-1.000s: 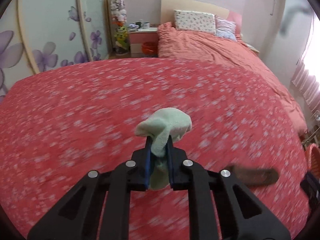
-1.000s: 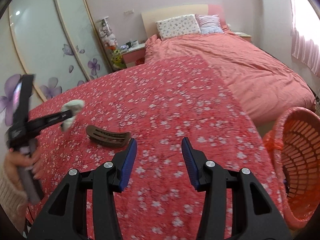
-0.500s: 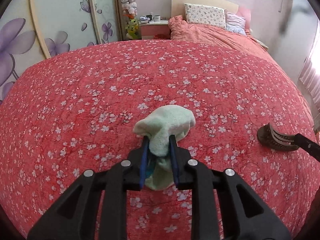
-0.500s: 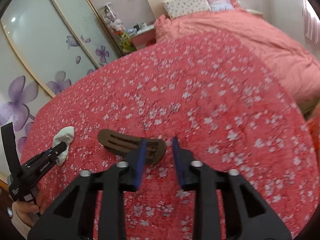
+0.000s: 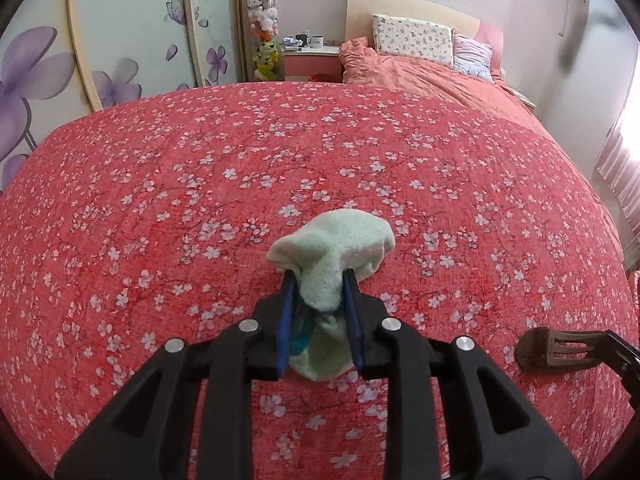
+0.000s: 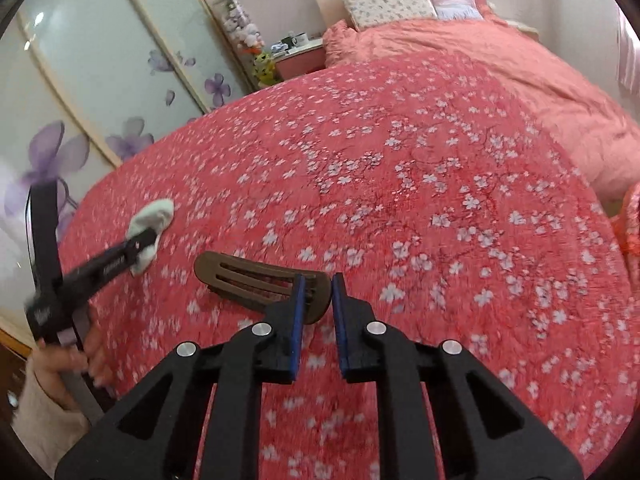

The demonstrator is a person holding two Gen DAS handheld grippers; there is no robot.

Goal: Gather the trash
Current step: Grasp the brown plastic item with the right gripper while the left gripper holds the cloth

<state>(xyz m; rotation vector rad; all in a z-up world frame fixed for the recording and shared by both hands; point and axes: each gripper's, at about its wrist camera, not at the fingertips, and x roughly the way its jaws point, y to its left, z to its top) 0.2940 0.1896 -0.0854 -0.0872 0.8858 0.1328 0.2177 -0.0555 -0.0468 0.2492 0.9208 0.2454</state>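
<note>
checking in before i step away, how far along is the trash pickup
Nothing looks binned yet. In hand: left tongs, jaws opening, around the green cloth; right tongs clamp the brown clip's end. Left: carrying both off the red bedspread.

Left gripper (image 5: 318, 304) opening; right gripper (image 6: 318, 300) nearly closed.

A sock (image 5: 332, 256) lies on the bedspread (image 5: 200, 160) between the pads of the left gripper (image 5: 318, 304), whose jaws are opening. To its right on the same bedspread lies a hair clip (image 6: 256, 284), its near end between the fingers of the right gripper (image 6: 318, 300). Behind the bedspread is a bed (image 5: 432, 76) with pillows (image 5: 412, 38) at its head; a nightstand (image 5: 312, 62) stands left of the bed.
</note>
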